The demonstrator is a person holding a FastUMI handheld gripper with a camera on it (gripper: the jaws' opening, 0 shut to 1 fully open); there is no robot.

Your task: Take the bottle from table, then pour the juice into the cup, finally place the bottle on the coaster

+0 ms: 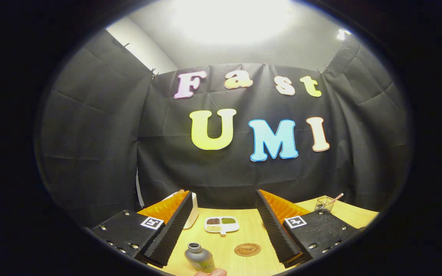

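So our tongs (221, 226) are spread wide right now, both ridged fingers (169, 234) angled apart over the desk (244, 239) with nothing pinched between them. We can see a little square marker tag on each finger mount, plus a few screw heads.

Sitting in the gap between the fingers, down at the near edge of the desk, is the bottle (200, 258). It's a grey one with a greenish label, cap off, open neck tilted a bit toward the left finger. It's close to that finger's inner face but not touching it as far as we can tell. Right at the bottle's base there's a fingertip (210, 272) of somebody's hand poking in from the near edge; we can't tell if it's actually touching the bottle.

Just beside the bottle, on the right-finger side, is the round brown coaster (247, 249), lying flat and bare, also between the fingers.

Farther out toward the middle of the desk, beyond both of those, there's a small white divided dish (221, 225) with three compartments: dark stuff, green stuff and pale stuff.

Partly hidden behind the left finger there's a white cup (194, 211) toward the far left part of the desk. Over at the far right corner, past the right finger, we've got a little wire basket (324, 204) with a pinkish stick poking out of it.
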